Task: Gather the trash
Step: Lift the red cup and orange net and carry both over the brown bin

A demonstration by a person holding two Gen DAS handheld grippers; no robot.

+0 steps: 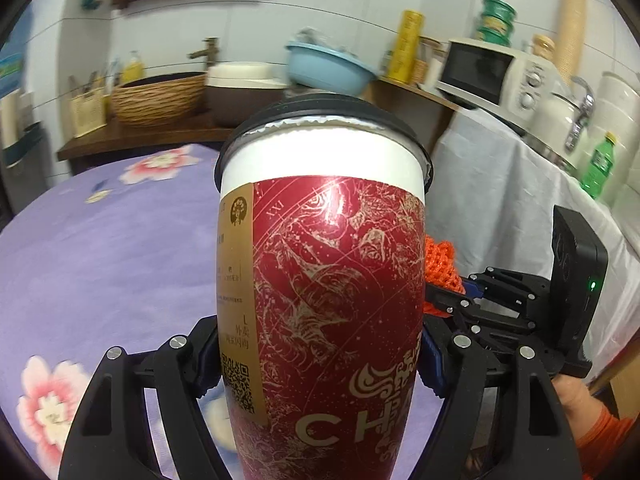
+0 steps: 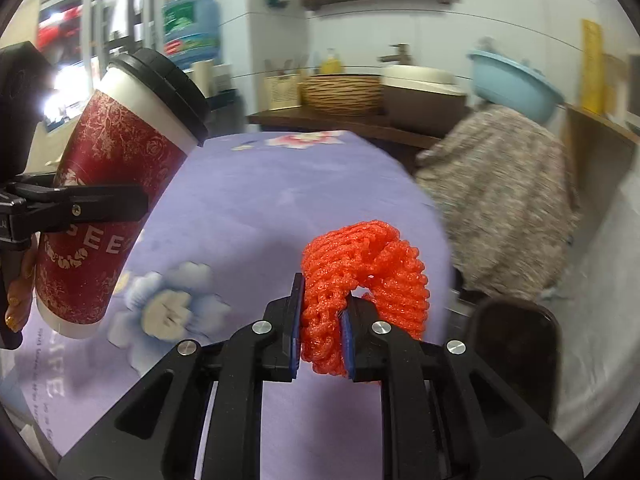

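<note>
The left tongs (image 1: 320,360) are clamped on a tall paper cup (image 1: 320,300) — glossy red sleeve with fine gold line-work, a matte white band near the rim, and a ridged black plastic lid (image 1: 320,114). The blue pads press its lower body from both sides, and it hangs tilted above the tabletop (image 2: 260,200), which is draped in a soft purple cloth printed with pink and white flowers. The right tongs (image 2: 322,336) are pinched together on an orange foam net (image 2: 360,272), a spongy open-mesh sleeve bent into an arch — 1 end is squeezed between the pads, the rest curls forward. Behind stand a woven wicker basket (image 1: 158,98) and a smooth blue plastic basin (image 1: 328,66).
</note>
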